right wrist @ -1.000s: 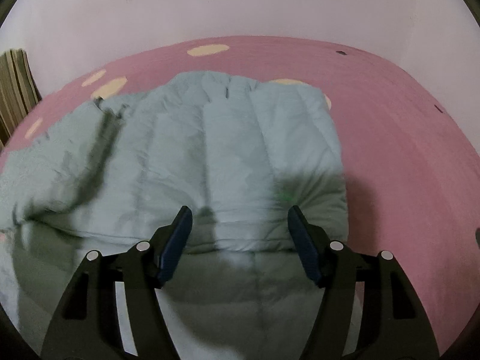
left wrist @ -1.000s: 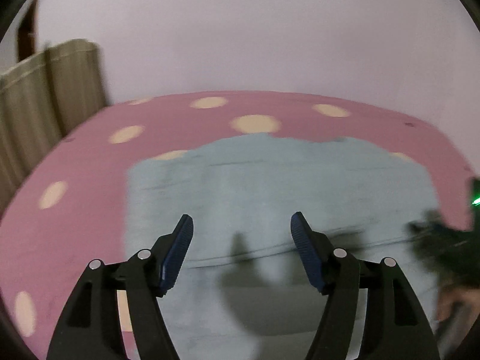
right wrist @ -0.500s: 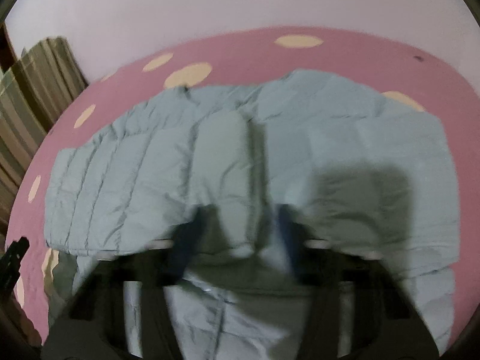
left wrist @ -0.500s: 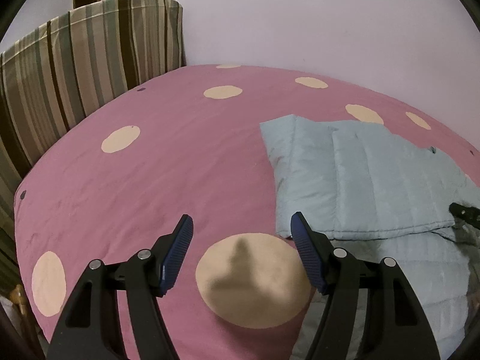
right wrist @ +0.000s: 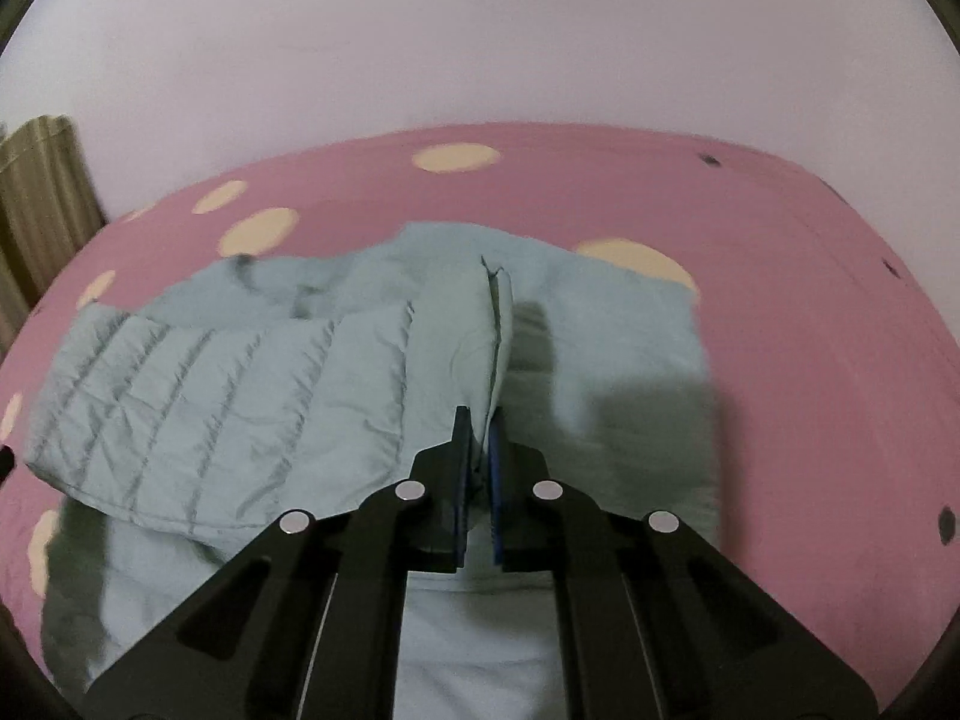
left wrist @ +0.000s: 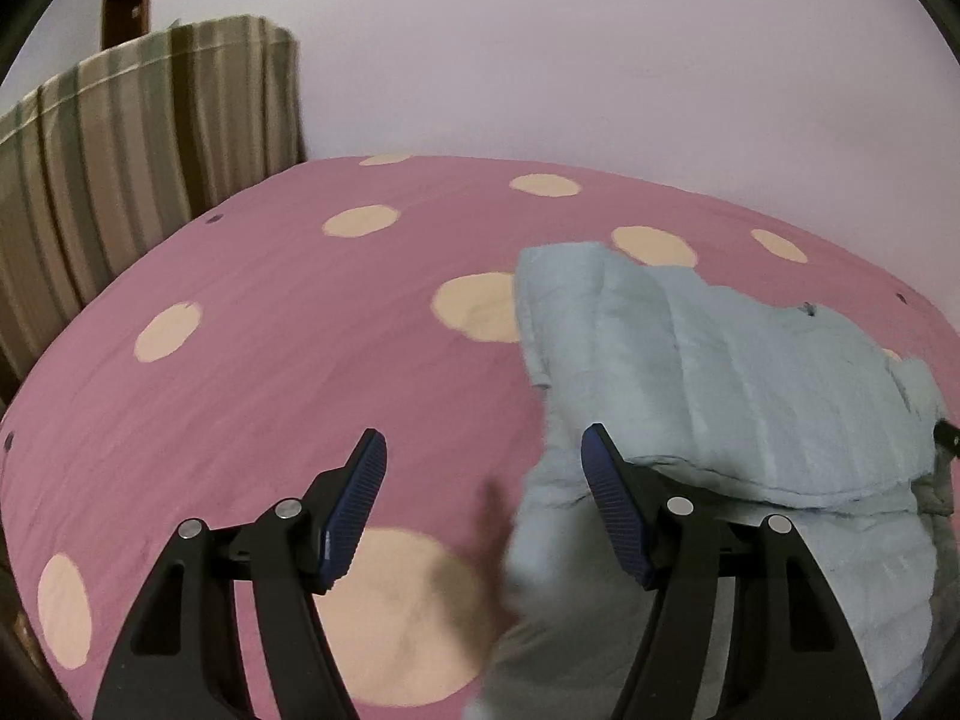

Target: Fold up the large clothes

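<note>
A pale blue quilted jacket (right wrist: pixel 240 396) lies partly folded on a pink bed with cream dots (right wrist: pixel 810 300). My right gripper (right wrist: pixel 477 426) is shut on a raised fold of the jacket near its middle, and the pinched cloth stands up in a ridge ahead of the fingers. In the left wrist view the jacket (left wrist: pixel 750 372) lies to the right. My left gripper (left wrist: pixel 483 462) is open and empty over the bed (left wrist: pixel 270 360) at the jacket's left edge, its right finger (left wrist: pixel 606 480) over the cloth.
A striped brown and green headboard or cushion (left wrist: pixel 138 138) stands at the left end of the bed. A plain pale wall (left wrist: pixel 600 60) runs behind the bed. Part of the other gripper shows at the right edge (left wrist: pixel 948 438).
My right gripper has closed on a fold of the jacket and the cloth has bunched up. My left gripper has swung left off the jacket, then drifted back toward its left edge, still open.
</note>
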Motion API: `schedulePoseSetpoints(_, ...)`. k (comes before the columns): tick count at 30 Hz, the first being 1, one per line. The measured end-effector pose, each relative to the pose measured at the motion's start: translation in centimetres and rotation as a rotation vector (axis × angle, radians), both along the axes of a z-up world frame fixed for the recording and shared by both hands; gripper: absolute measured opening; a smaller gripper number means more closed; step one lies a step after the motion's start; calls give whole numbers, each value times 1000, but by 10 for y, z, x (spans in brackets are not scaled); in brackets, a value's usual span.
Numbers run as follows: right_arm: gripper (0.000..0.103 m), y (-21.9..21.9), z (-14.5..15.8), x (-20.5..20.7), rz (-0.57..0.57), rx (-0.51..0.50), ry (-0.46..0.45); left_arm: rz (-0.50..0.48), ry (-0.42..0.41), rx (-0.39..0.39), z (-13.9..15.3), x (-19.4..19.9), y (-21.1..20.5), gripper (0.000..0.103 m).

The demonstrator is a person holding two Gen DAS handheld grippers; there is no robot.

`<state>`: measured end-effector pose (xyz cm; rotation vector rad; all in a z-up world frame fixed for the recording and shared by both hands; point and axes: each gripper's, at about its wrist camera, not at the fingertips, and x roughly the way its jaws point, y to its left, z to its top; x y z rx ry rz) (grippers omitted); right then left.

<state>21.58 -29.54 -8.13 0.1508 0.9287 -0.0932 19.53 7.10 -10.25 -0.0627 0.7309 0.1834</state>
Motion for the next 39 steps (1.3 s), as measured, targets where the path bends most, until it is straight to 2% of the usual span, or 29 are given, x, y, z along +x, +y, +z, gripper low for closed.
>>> schedulePoseSetpoints(7,5,-37,-31,-3,-55,14,70,-30,56,51,-21,36,-32,67)
schedulePoseSetpoints(10,5,-45,-45,0,-64,3,87,-26,87,64,-30,45,-36,67)
schedulePoseSetpoints(14,6,-55,-61,1,-67,48,111,-12,132,90,-45,55,-36,67)
schedulePoseSetpoints(20,5,-55,-64,0,-65,59,110,-2,210,95,-69,68,-32,67)
schedulePoseSetpoints(23,12,-55,-56,-1,-61,46,101,-6,196,91,-60,63,-31,67)
schedulePoseSetpoints(25,29,-54,-41,-6,-76,26,66,-9,155,85,-46,55,-31,67)
schedulePoseSetpoints(28,31,-48,-18,-6,-79,29,0,-10,78,60,-21,50,-32,67)
schedulePoseSetpoints(30,31,-40,-13,3,-53,36,-7,-25,71,49,-16,61,-36,67)
schedulePoseSetpoints(34,31,-20,-24,31,5,7,25,2,138,53,-35,92,-36,67)
schedulePoseSetpoints(37,32,-18,-55,46,17,1,119,13,259,83,-69,112,-32,68)
schedulePoseSetpoints(39,32,-18,-69,49,32,5,143,0,263,97,-77,112,-32,69)
